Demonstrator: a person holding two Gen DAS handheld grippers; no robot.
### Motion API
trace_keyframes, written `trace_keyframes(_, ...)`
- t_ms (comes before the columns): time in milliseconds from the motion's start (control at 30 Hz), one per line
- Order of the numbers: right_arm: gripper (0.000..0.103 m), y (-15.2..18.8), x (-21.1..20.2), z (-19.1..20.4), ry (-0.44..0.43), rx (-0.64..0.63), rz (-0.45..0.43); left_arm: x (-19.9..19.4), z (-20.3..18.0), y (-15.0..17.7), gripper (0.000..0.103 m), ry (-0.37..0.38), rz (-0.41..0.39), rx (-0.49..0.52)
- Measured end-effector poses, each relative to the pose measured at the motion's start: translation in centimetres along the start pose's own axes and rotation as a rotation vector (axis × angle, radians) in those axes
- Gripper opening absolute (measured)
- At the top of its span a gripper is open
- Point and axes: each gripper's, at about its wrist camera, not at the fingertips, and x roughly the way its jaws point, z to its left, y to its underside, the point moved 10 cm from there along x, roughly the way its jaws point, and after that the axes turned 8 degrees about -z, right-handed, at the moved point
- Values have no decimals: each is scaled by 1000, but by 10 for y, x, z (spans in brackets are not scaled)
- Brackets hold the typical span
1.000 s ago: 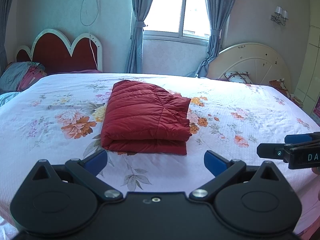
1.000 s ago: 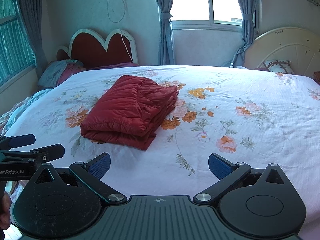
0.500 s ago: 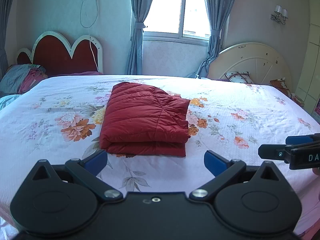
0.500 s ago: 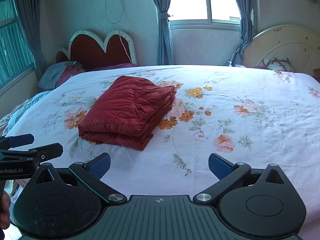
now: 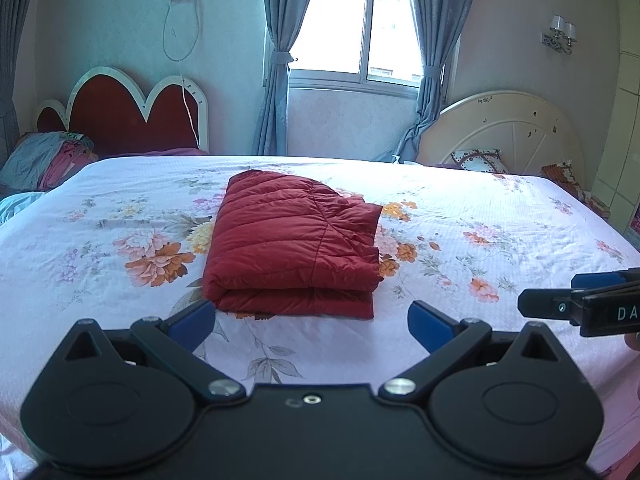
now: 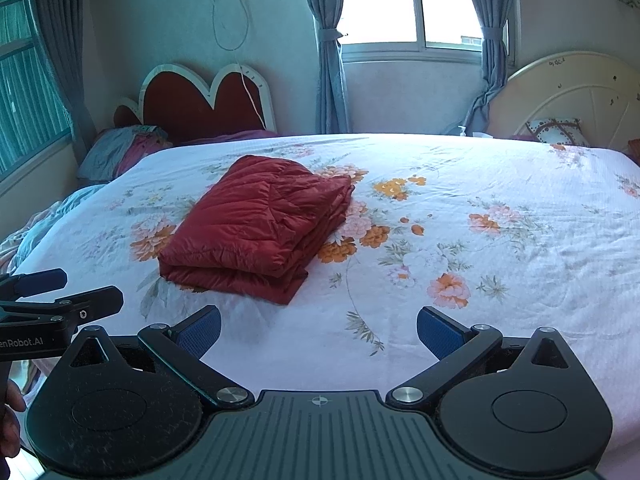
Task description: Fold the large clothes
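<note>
A dark red quilted jacket (image 5: pixel 294 244) lies folded into a thick rectangle on the floral bedsheet (image 5: pixel 500 240). It also shows in the right wrist view (image 6: pixel 260 228), left of centre. My left gripper (image 5: pixel 312 326) is open and empty, just short of the jacket's near edge. My right gripper (image 6: pixel 319 334) is open and empty, near the bed's front edge, to the right of the jacket. Each gripper shows at the side of the other's view: the right one (image 5: pixel 580 300) and the left one (image 6: pixel 52 296).
A red heart-shaped headboard (image 5: pixel 136 116) and pillows (image 5: pixel 44 160) stand at the back left. A cream headboard (image 5: pixel 508 132) leans at the back right. A curtained window (image 5: pixel 356 24) is behind the bed. The sheet (image 6: pixel 500 240) spreads wide to the right of the jacket.
Both grippers have drawn back slightly and stay open. The jacket has not moved.
</note>
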Motion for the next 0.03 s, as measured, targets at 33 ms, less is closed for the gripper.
trace_keyframes(33, 103, 0, 0, 0, -1, -1, 0, 0, 0, 1, 102, 1, 3, -2)
